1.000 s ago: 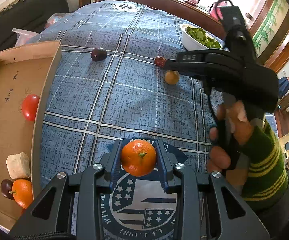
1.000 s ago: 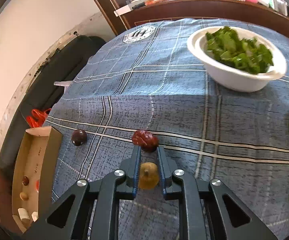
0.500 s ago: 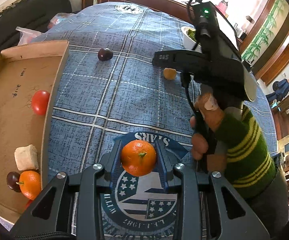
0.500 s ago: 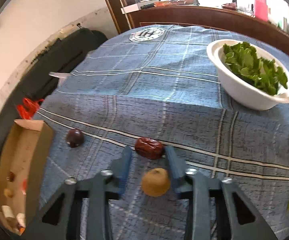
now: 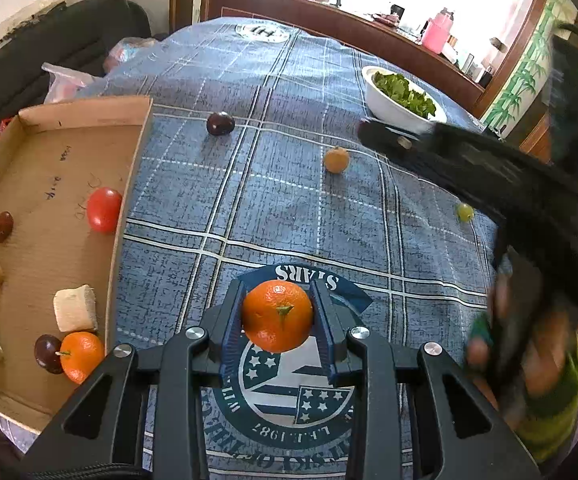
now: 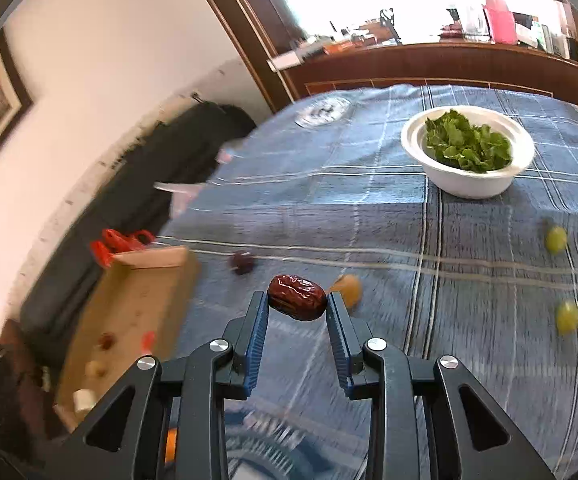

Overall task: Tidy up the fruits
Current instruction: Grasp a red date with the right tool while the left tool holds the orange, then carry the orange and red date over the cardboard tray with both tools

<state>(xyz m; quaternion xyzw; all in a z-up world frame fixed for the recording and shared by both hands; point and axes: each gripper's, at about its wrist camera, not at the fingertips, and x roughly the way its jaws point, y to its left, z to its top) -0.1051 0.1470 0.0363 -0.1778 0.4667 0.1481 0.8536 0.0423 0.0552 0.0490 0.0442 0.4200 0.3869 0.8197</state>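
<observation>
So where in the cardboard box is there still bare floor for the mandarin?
The cardboard box is bare across its far half, beyond the tomato and the date. The near end is crowded: white chunks, a mandarin, a dark plum.

Two tangerines (image 5: 277,315), two green grapes (image 6: 555,239), one bowl (image 6: 469,184)

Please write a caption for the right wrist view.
Right tongs holding a red date above the blue checked tablecloth.
</observation>
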